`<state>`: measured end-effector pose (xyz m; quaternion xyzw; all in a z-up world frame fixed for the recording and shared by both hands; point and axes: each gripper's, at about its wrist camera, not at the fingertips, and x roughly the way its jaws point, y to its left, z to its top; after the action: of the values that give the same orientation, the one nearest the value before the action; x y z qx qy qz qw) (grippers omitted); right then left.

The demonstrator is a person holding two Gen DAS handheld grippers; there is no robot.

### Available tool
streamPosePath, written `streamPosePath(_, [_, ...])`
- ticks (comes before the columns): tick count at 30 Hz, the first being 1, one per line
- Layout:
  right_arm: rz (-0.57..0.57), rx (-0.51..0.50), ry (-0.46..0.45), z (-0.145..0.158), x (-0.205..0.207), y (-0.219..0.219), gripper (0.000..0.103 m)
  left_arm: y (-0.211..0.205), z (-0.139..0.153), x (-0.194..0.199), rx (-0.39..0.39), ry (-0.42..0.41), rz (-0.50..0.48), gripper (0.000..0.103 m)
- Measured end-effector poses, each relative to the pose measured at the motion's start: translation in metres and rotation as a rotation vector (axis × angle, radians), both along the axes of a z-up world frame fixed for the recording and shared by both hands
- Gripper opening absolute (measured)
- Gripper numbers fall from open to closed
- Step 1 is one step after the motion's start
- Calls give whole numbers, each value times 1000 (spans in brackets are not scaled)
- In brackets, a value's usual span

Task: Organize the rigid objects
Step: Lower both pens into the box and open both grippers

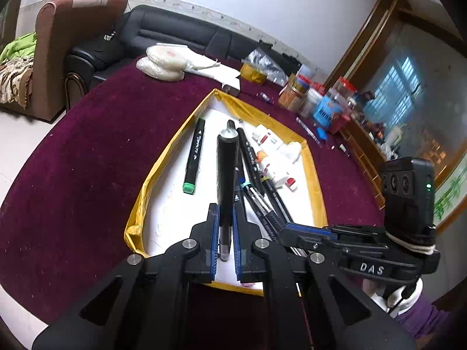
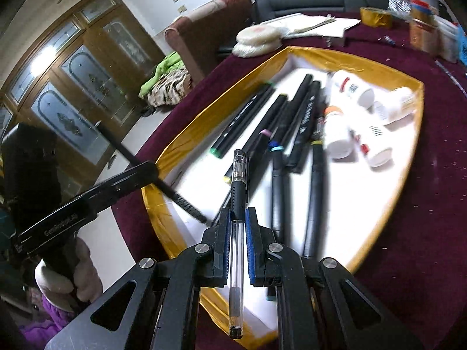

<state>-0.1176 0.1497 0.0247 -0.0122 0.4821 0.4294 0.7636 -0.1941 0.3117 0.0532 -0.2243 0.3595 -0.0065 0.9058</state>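
Note:
A yellow-rimmed tray (image 1: 163, 157) (image 2: 306, 52) with a white floor lies on the maroon table. In it are a green-capped black marker (image 1: 192, 157) (image 2: 242, 122), several black markers (image 1: 256, 169) (image 2: 292, 116) and white bottles (image 1: 274, 151) (image 2: 350, 110). My left gripper (image 1: 225, 213) (image 2: 149, 169) is shut on a black pen (image 1: 226, 169) (image 2: 181, 197) with a silver end, held over the tray's near part. My right gripper (image 2: 237, 215) (image 1: 287, 226) is shut on a clear gel pen (image 2: 239, 169) with a black grip, above the tray's near edge.
Jars and plastic containers (image 1: 306, 96) crowd the table's far right. White round packs (image 1: 163, 64) (image 2: 256, 39) and papers lie beyond the tray, with a yellow tape roll (image 2: 375, 16). A black sofa (image 1: 175, 29) and a brown armchair (image 1: 58, 58) stand behind the table.

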Motion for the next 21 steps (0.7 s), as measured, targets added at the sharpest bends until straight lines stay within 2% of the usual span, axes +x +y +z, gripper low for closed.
streamPosePath(9, [17, -45, -2, -17, -2, 24, 9, -1, -6, 30, 56, 41, -17, 6])
streamPosePath(21, [-46, -96, -2, -28, 11, 26, 9, 2, -29, 50, 77, 137, -4, 6])
